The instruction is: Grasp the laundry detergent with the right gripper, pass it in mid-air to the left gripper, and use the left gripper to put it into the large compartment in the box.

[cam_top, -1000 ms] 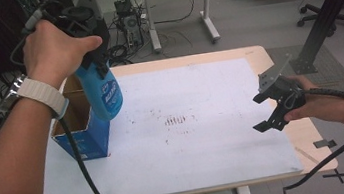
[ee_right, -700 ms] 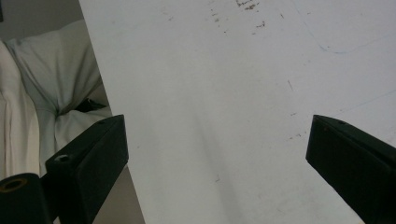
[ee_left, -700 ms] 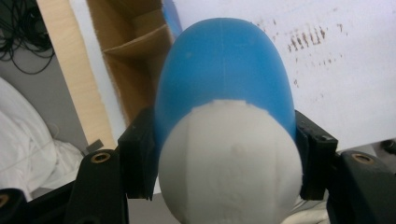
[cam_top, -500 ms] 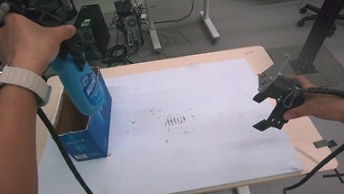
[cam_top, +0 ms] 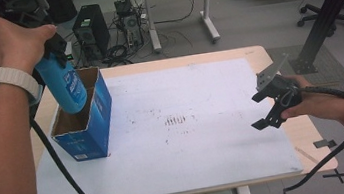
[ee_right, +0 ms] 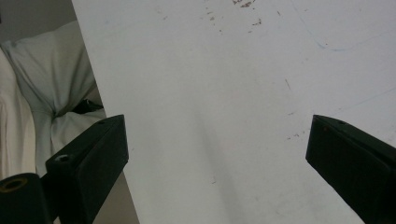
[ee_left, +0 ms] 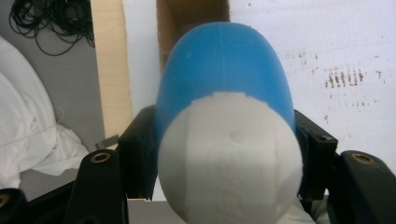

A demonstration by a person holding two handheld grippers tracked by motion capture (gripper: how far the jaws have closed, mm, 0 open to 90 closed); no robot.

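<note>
Between the black jaws of the left gripper (ee_left: 224, 154) sits a blue plastic bottle with a white rounded cap (ee_left: 224, 93), clamped across its upper body just below the cap, one jaw on each flank. Beneath that gripper the bottle hangs nearly upright, its base dipping into the open top of a blue cardboard box with a brown inside (cam_top: 93, 118); whether the base touches the box wall or floor I cannot tell. Judging by its smooth, hard shell, the bottle looks stiff and a little slippery, perhaps moderately heavy if full, so the hold across the wide shoulder seems sound, while the tapering cap would likely slide out. Beyond the box spreads the white board covering the wooden table (cam_top: 216, 141), marked with dark smudges. Farthest off, the right gripper (cam_top: 265, 111) hovers over the board's other edge, jaws spread wide, holding nothing.
</note>
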